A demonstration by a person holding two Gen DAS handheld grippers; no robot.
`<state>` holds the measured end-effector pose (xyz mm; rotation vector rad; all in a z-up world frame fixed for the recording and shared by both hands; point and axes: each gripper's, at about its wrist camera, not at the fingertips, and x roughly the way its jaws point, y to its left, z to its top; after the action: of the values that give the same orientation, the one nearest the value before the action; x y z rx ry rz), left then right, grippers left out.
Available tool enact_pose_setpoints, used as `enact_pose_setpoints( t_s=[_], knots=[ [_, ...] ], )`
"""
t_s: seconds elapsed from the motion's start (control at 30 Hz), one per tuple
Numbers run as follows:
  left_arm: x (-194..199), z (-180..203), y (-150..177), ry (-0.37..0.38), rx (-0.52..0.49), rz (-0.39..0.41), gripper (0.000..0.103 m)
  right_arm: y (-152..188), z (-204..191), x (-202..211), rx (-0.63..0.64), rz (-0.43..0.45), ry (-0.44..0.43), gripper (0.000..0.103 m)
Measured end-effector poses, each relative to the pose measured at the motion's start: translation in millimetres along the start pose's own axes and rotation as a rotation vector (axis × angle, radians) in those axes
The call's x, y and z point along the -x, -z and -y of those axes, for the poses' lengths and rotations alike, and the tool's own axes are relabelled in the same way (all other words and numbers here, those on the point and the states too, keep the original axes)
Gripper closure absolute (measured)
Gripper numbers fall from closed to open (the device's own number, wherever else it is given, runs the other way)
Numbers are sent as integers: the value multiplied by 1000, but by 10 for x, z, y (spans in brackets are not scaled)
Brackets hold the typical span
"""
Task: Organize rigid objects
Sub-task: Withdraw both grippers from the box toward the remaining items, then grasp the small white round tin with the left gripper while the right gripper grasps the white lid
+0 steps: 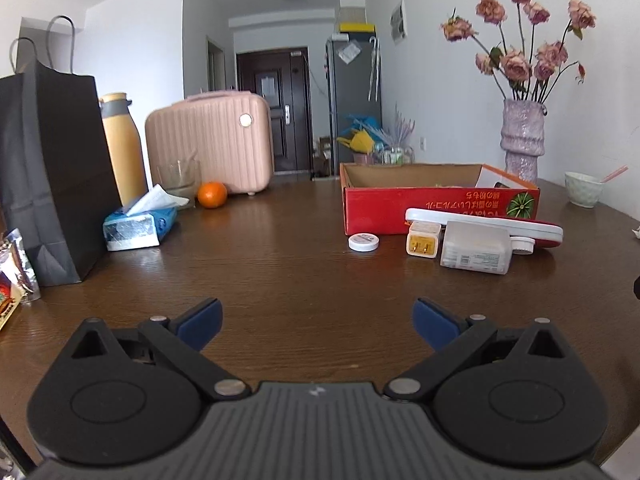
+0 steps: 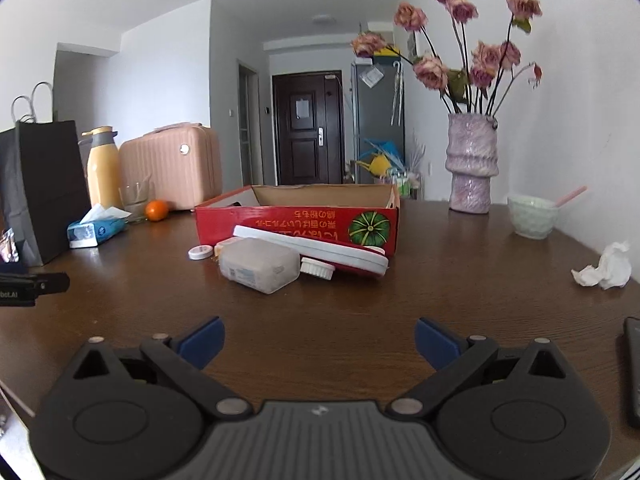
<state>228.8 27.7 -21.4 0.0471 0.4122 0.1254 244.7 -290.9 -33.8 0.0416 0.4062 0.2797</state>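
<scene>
Red box [image 2: 298, 222] sits open-topped mid-surface toward the far edge, print upside down from my side. Clustered against its near wall: white-and-red flat case [image 2: 316, 250] leaning along the box front, translucent plastic container [image 2: 260, 265] lying on its side just in front of it, white round lid [image 2: 317, 268] touching the container's right end, yellow plug adapter [image 1: 423, 240] on the container's left, small white round tin [image 1: 363, 242] a bit further left, apart from the rest. I see the left tool [image 1: 318, 322] spread wide, nothing between its blue pads [image 1: 200, 322], hovering over bare wood at the near edge. Right tool [image 2: 318, 342] same: wide open, empty, near edge. Left side of the surface: black paper bag [image 1: 52, 168], yellow flask [image 1: 122, 148], tissue pack [image 1: 138, 226], glass [image 1: 178, 180], orange [image 1: 212, 194], pink case [image 1: 210, 142]. Far right corner: vase [image 2: 472, 164] with dried roses, pale bowl [image 2: 532, 216]. Crumpled tissue [image 2: 606, 266] at the right edge.
</scene>
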Motion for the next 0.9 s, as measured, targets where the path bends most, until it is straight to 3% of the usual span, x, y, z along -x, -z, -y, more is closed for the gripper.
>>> enact_pose_setpoints(
  t_s=[0.17, 0.37, 0.57, 0.7, 0.9],
  knots=[
    [-481, 7, -275, 32, -11, -81, 0, -273, 182, -434, -42, -78, -21, 17],
    [-1116, 26, -622, 113, -40, -133, 2, -606, 361, -968, -30, -105, -46, 18],
    [-1811, 112, -893, 160, -29, -216, 16, -926, 559, -1609, -51, -123, -29, 20],
    [-2308, 137, -943, 185, 19, -291, 22, -1052, 774, -2143, -143, -199, -30, 27],
    [-2622, 201, -809, 187, 20, -316, 31, -967, 769, -2639, -78, -287, 36, 36]
  ],
)
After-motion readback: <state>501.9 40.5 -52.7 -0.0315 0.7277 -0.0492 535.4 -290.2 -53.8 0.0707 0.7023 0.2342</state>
